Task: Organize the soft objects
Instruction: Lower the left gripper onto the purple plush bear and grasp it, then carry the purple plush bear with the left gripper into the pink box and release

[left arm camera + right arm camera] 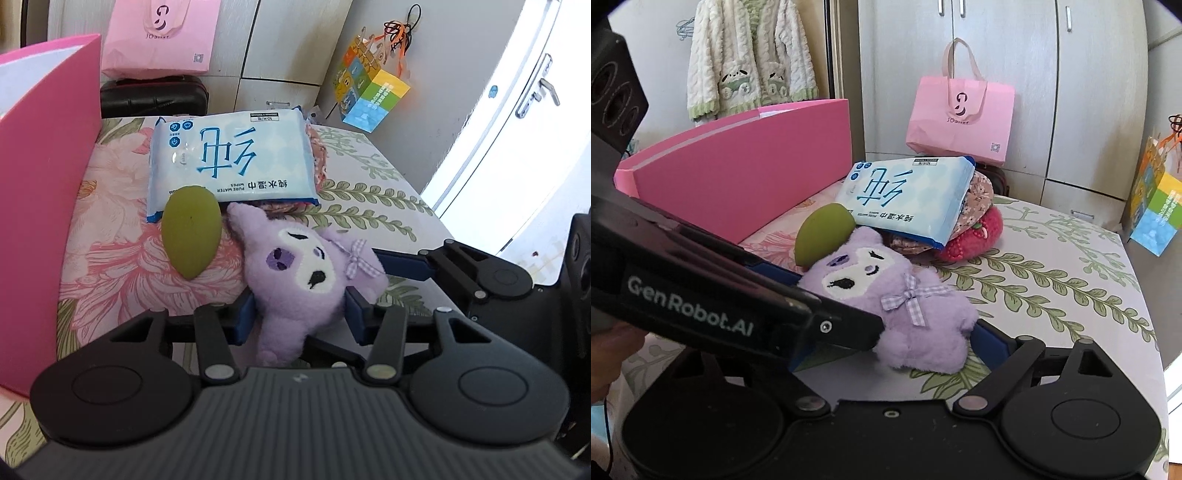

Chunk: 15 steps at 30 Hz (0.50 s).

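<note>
A purple plush toy (299, 280) with a checked bow lies on the floral bedspread (122, 258). My left gripper (299, 314) has its blue pads on both sides of the plush's lower body and is shut on it. My right gripper (886, 339) reaches the same plush (905, 314) from the other side; its right finger (993, 343) touches the plush, and its left finger is hidden behind the left gripper's arm. A green egg-shaped sponge (192, 236) lies by the plush's head. A blue wet-wipes pack (232, 162) rests on floral cloth and a red plush (975, 236).
An open pink box (738, 177) stands along the left side of the bed. A pink paper bag (960, 118) sits on a black case (155, 96) behind. A colourful gift bag (369, 96) stands by the wall. The bed edge runs along the right.
</note>
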{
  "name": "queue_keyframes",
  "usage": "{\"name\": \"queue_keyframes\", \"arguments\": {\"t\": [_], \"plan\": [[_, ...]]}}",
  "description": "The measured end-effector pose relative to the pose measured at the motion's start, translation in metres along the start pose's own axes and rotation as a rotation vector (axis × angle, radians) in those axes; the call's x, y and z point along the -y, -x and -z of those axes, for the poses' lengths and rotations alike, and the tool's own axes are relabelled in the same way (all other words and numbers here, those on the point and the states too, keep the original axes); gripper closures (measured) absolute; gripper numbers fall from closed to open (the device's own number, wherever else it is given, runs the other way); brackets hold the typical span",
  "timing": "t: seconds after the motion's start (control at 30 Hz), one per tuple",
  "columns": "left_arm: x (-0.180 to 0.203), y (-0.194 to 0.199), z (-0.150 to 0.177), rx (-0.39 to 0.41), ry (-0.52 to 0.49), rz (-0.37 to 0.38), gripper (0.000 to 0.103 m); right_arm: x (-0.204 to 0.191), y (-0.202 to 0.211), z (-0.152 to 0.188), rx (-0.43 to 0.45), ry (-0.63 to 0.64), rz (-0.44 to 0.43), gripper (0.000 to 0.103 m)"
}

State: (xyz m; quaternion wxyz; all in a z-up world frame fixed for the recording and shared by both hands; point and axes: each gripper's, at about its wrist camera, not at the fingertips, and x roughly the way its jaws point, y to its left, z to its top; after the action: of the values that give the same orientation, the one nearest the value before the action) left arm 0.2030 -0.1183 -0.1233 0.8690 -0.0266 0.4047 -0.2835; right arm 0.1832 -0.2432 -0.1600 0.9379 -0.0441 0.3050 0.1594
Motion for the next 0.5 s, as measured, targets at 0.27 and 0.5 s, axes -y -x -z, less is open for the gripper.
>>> {"name": "queue_keyframes", "arguments": {"t": [0.27, 0.5], "plan": [[0.010, 0.018, 0.011, -0.007, -0.033, 0.002, 0.055, -0.014, 0.016, 0.008, 0.035, 0.005, 0.043, 0.009], [0.021, 0.044, 0.019, 0.002, -0.073, -0.007, 0.055, -0.035, 0.040, 0.012, 0.072, 0.040, 0.072, 0.009]]}}
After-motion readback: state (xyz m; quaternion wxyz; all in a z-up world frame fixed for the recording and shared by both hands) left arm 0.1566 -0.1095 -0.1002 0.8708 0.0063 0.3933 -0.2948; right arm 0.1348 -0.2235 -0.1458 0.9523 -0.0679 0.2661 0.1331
